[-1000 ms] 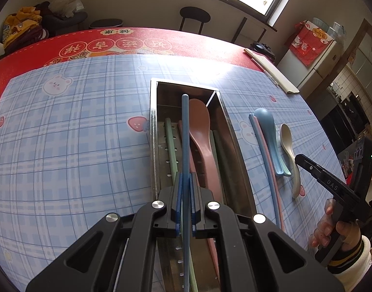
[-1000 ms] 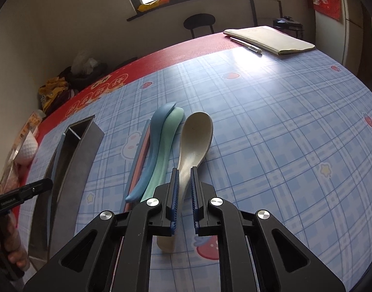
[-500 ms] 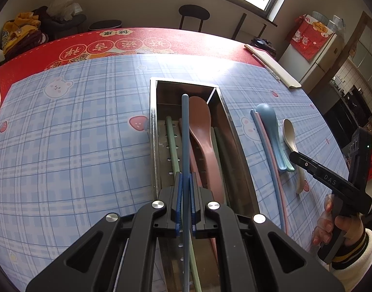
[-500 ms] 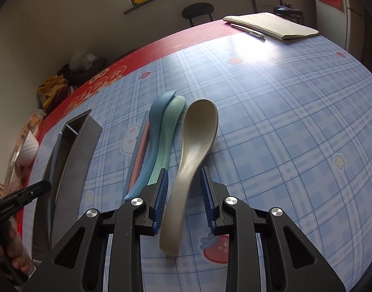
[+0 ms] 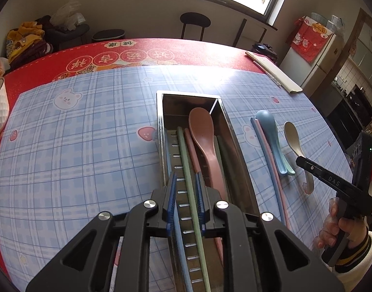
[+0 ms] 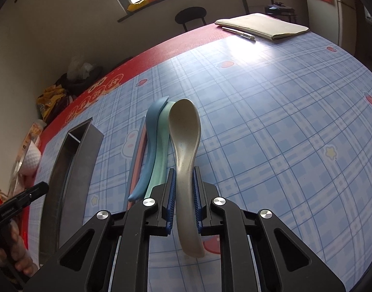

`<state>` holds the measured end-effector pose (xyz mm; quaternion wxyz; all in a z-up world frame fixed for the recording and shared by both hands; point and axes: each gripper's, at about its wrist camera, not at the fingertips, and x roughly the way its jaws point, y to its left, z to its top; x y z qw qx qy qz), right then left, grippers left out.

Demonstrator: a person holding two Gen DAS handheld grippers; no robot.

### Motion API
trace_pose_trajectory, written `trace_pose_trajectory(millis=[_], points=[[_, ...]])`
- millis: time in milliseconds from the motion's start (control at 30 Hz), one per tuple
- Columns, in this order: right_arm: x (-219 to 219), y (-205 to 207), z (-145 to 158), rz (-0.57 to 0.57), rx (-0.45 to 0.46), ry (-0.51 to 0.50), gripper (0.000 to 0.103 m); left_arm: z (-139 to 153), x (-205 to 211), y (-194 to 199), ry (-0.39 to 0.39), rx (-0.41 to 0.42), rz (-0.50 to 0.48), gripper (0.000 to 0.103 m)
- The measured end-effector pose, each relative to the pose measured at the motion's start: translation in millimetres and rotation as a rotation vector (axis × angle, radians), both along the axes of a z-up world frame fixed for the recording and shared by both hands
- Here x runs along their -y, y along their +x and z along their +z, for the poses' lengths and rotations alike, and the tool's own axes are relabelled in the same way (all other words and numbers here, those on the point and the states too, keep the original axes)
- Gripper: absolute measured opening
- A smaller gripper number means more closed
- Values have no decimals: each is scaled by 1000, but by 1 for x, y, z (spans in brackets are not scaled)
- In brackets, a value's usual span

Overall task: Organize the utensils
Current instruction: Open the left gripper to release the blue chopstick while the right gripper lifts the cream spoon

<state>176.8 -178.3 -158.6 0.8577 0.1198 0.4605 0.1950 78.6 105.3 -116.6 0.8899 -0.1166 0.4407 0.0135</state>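
Blue chopstick (image 5: 180,248) dropped, beige spoon (image 6: 186,146) between jaws

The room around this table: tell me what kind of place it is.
Probably a home dining area beside a kitchen: a patterned tablecloth covers the table, a fridge stands at the right, and a stool sits under the window.

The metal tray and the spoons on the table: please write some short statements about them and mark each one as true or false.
1. A brown-pink spoon lies inside the metal tray. True.
2. The beige spoon lies inside the tray. False: it lies on the tablecloth, outside the tray.
3. The handle of the beige spoon is between the fingers of the right hand-held gripper. True.
4. The left hand-held gripper is shut on a blue chopstick. False: its jaws are open above the tray.
5. The blue spoon lies to the right of the beige spoon. False: it lies to the left.
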Motion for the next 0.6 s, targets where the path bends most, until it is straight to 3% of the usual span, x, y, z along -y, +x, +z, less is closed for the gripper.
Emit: trace_pose_trajectory(millis=[33,133,333,500,600], points=[[1,-1,0,-5,-6,13,13,4,1,-3,24,24,-8,37],[3,-5,2,-25,-21,58,13,16,5,-13,134,110,-16,60],[-5,-14,12,-40,-30,102,13,21,-9,-28,242,219,31,92],[-31,-14,24,-22,-44,112,13,17,-24,-34,288,238,68,97],[-53,-15,30,-2,-58,121,13,18,-34,-39,261,271,96,97]])
